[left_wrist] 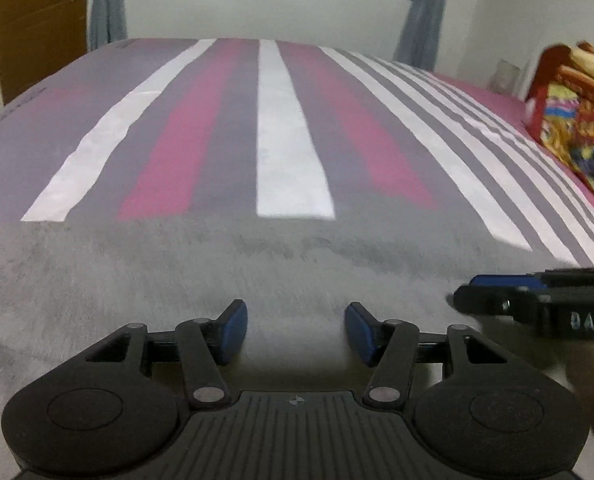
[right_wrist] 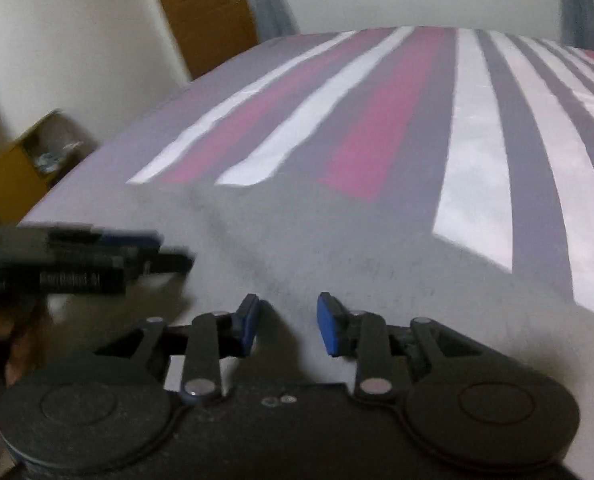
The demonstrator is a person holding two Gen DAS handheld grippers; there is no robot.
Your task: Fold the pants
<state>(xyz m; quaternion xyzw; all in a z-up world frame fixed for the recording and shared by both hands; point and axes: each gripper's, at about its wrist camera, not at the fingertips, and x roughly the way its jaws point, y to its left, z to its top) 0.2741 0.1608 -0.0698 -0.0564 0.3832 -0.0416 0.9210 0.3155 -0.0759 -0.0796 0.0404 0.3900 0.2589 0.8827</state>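
Observation:
Light grey pants (left_wrist: 257, 276) lie flat on the striped bed, filling the near part of both views (right_wrist: 337, 240). My left gripper (left_wrist: 295, 330) is open just above the grey cloth, holding nothing. My right gripper (right_wrist: 288, 322) is open too, low over the cloth and empty. The right gripper shows side-on at the right edge of the left wrist view (left_wrist: 537, 300). The left gripper shows blurred at the left edge of the right wrist view (right_wrist: 81, 260).
The bed sheet (left_wrist: 289, 140) has grey, pink and white stripes. A colourful folded blanket (left_wrist: 569, 120) lies at the bed's right side. A wooden door (left_wrist: 41, 16) and curtains stand behind. A yellow box (right_wrist: 21, 168) sits left of the bed.

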